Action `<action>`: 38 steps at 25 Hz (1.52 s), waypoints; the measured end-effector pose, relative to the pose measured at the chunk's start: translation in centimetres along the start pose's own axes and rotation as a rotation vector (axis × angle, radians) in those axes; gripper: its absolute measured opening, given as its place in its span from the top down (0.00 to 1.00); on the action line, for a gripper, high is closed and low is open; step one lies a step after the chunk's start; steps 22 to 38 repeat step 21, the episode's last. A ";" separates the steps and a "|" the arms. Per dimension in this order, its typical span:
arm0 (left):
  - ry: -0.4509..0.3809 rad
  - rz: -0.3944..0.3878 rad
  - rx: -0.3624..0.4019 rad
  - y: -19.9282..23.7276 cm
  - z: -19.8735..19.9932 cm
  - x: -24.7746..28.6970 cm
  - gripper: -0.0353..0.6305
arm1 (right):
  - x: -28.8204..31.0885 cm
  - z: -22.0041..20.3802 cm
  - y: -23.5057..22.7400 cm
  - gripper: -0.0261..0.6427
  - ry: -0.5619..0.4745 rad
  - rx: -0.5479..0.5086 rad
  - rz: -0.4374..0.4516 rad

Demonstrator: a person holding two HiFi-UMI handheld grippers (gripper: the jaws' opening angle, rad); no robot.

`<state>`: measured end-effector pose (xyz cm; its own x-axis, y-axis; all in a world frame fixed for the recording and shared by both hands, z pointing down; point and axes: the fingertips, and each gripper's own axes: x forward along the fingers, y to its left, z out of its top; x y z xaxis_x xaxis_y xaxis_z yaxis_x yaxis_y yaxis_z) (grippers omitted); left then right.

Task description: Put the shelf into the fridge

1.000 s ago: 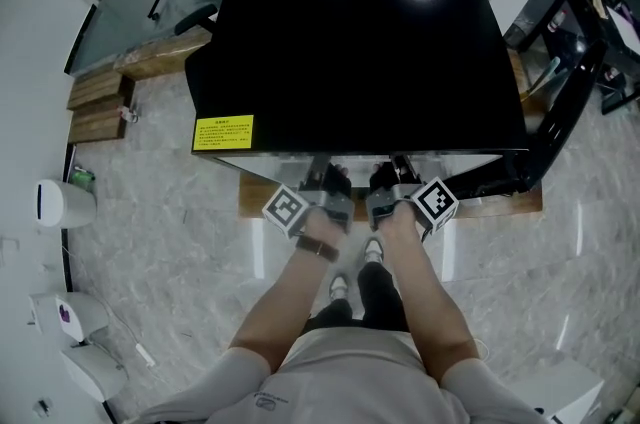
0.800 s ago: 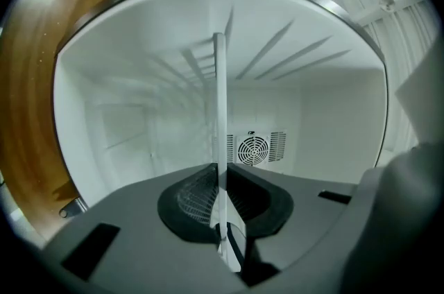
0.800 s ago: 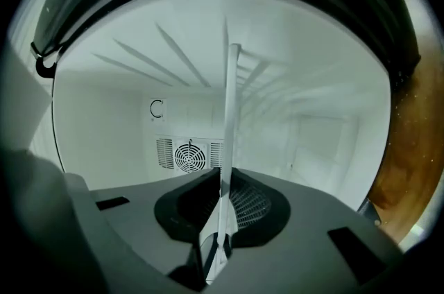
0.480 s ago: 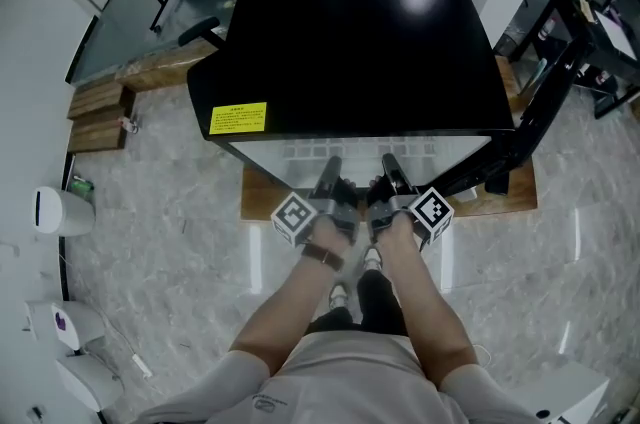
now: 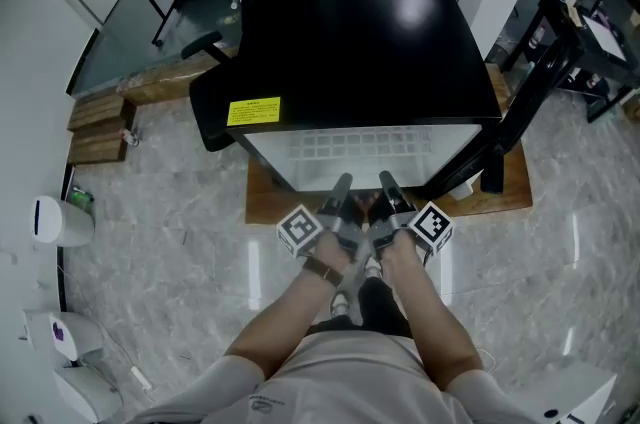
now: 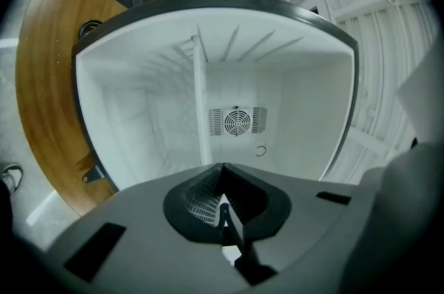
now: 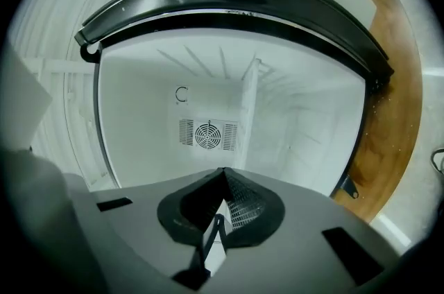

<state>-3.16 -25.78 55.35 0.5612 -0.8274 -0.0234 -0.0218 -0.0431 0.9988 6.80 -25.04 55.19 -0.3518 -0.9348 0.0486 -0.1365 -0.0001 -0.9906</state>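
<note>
The black fridge (image 5: 370, 42) stands open on a wooden board, its door (image 5: 500, 137) swung out to the right. The white slotted shelf (image 5: 360, 147) lies inside the white cavity. Both gripper views are turned on their side, so the shelf shows edge-on as a thin upright line (image 6: 201, 105) (image 7: 247, 112) in front of the round back vent. My left gripper (image 5: 343, 182) (image 6: 222, 171) and right gripper (image 5: 385, 180) (image 7: 222, 173) hang side by side just outside the opening. Both are shut with nothing between their jaws, clear of the shelf.
The wooden board (image 5: 268, 202) juts out in front of the fridge over a marble floor. A yellow label (image 5: 253, 111) sits on the fridge top. White machines (image 5: 55, 220) stand at the left, wooden blocks (image 5: 98, 127) beyond them, a black stand (image 5: 560, 42) at the right.
Both grippers have drawn back out of the fridge opening toward my body. More of the white shelf and cavity now shows below the fridge's top edge.
</note>
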 end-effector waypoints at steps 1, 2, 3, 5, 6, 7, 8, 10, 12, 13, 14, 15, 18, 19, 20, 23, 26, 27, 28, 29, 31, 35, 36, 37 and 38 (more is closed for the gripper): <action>0.009 -0.006 0.006 -0.4 -0.2 -0.2 0.94 | -0.2 -0.2 0.3 0.93 0.000 0.000 0.004; 0.016 -0.010 0.011 -0.8 -0.4 -0.4 0.94 | -0.5 -0.3 0.6 0.93 -0.001 -0.001 0.007; 0.021 -0.014 0.013 -1.0 -0.5 -0.6 0.94 | -0.7 -0.4 0.9 0.93 -0.001 -0.006 0.011; 0.029 -0.017 0.014 -1.5 -0.8 -1.0 0.94 | -1.1 -0.6 1.3 0.93 -0.004 -0.015 0.016; 0.032 -0.018 0.013 -1.7 -0.9 -1.3 0.94 | -1.3 -0.7 1.5 0.93 -0.006 -0.016 0.018; 0.034 -0.021 0.014 -1.8 -1.0 -1.5 0.94 | -1.5 -0.8 1.8 0.93 -0.009 -0.017 0.021; 0.035 -0.025 0.018 -2.0 -1.0 -1.7 0.94 | -1.6 -0.9 2.0 0.93 -0.010 -0.018 0.024; 0.036 -0.034 0.024 -2.5 -1.0 -2.1 0.94 | -1.9 -1.1 2.3 0.93 -0.011 -0.032 0.030; 0.039 -0.039 0.025 -2.9 -1.1 -2.4 0.94 | -2.2 -1.3 2.7 0.93 -0.013 -0.034 0.037; 0.040 -0.039 0.024 -3.0 -1.1 -2.5 0.94 | -2.3 -1.5 2.8 0.93 -0.016 -0.027 0.037; 0.042 -0.039 0.025 -3.0 -1.2 -2.7 0.94 | -2.4 -1.6 3.0 0.93 -0.018 -0.022 0.037; 0.043 -0.039 0.026 -3.1 -1.2 -2.8 0.94 | -2.6 -1.7 3.0 0.93 -0.019 -0.021 0.036; 0.048 -0.038 0.022 -3.2 -1.5 -3.3 0.94 | -3.1 -2.0 3.2 0.93 -0.023 -0.024 0.036; 0.050 -0.038 0.022 -3.2 -1.6 -3.5 0.94 | -3.3 -2.0 3.2 0.93 -0.025 -0.027 0.035; 0.052 -0.038 0.021 -3.2 -1.7 -3.6 0.94 | -3.4 -2.0 3.2 0.93 -0.027 -0.029 0.035; 0.054 -0.039 0.021 -3.2 -1.9 -3.7 0.94 | -3.6 -2.0 3.2 0.93 -0.029 -0.031 0.034; 0.054 -0.039 0.021 -3.2 -1.9 -3.7 0.94 | -3.6 -2.0 3.2 0.93 -0.029 -0.031 0.034; 0.054 -0.039 0.021 -3.2 -1.9 -3.7 0.94 | -3.6 -2.0 3.2 0.93 -0.029 -0.031 0.034; 0.054 -0.039 0.021 -3.2 -1.9 -3.7 0.94 | -3.6 -2.0 3.2 0.93 -0.029 -0.031 0.034; 0.054 -0.039 0.021 -3.2 -1.9 -3.7 0.94 | -3.6 -2.0 3.2 0.93 -0.029 -0.031 0.034; 0.054 -0.039 0.021 -3.2 -1.9 -3.7 0.94 | -3.6 -2.0 3.2 0.93 -0.029 -0.031 0.034; 0.054 -0.039 0.021 -3.2 -1.9 -3.7 0.94 | -3.6 -2.0 3.2 0.93 -0.029 -0.031 0.034; 0.054 -0.039 0.021 -3.2 -1.9 -3.7 0.94 | -3.6 -2.0 3.2 0.93 -0.029 -0.031 0.034; 0.054 -0.039 0.021 -3.2 -1.9 -3.7 0.94 | -3.6 -2.0 3.2 0.93 -0.029 -0.031 0.034; 0.054 -0.039 0.021 -3.2 -1.9 -3.7 0.94 | -3.6 -2.0 3.2 0.93 -0.029 -0.031 0.034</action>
